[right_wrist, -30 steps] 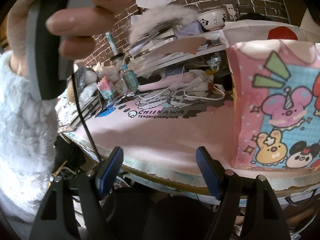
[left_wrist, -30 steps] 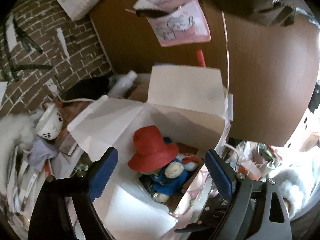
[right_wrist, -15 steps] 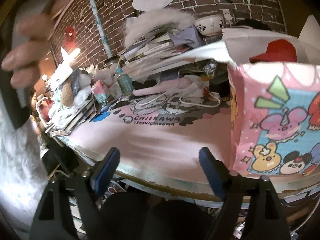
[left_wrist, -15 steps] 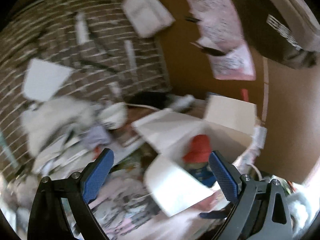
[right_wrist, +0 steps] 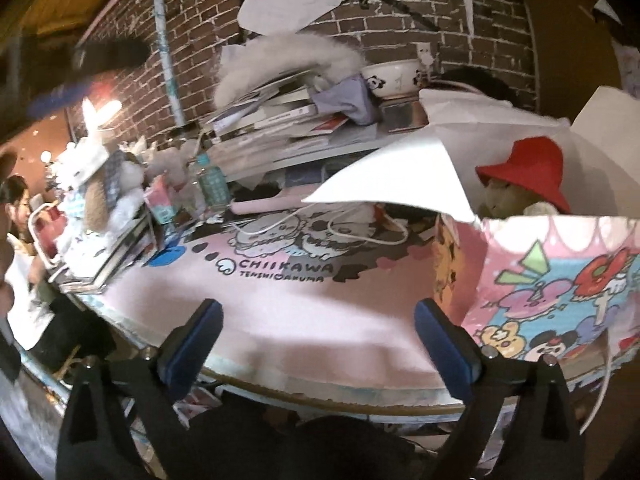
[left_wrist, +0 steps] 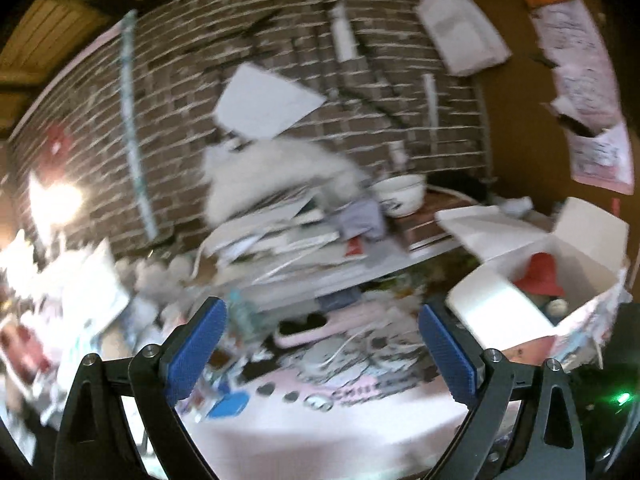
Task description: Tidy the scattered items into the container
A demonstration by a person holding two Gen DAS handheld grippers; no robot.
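The container is a cardboard box [right_wrist: 552, 280] with a pink cartoon print and open white flaps, standing at the right on the pink mat [right_wrist: 280, 304]. A plush bear in a red hat [right_wrist: 528, 168] sits inside it. In the blurred left wrist view the box [left_wrist: 576, 272] is at the right edge and the red hat [left_wrist: 538, 274] shows inside. My left gripper [left_wrist: 322, 320] hangs open over the mat, pointing at a pink case [left_wrist: 308, 330], with nothing between its pads. My right gripper [right_wrist: 318, 316] is at the table's front edge, its jaws opening and nothing between them.
Behind the mat lie a pink case [right_wrist: 272, 200], a white cable [right_wrist: 320, 232] and a water bottle [right_wrist: 212, 180]. Plush toys [right_wrist: 104, 192] crowd the left. A stack of books [right_wrist: 280, 116] carries a panda bowl [right_wrist: 396, 76]. A person [right_wrist: 16, 208] sits far left.
The left view has swung from looking down into the box to facing the cluttered table, with the box now at its right edge. The right jaws have widened. The hand has left the right view.
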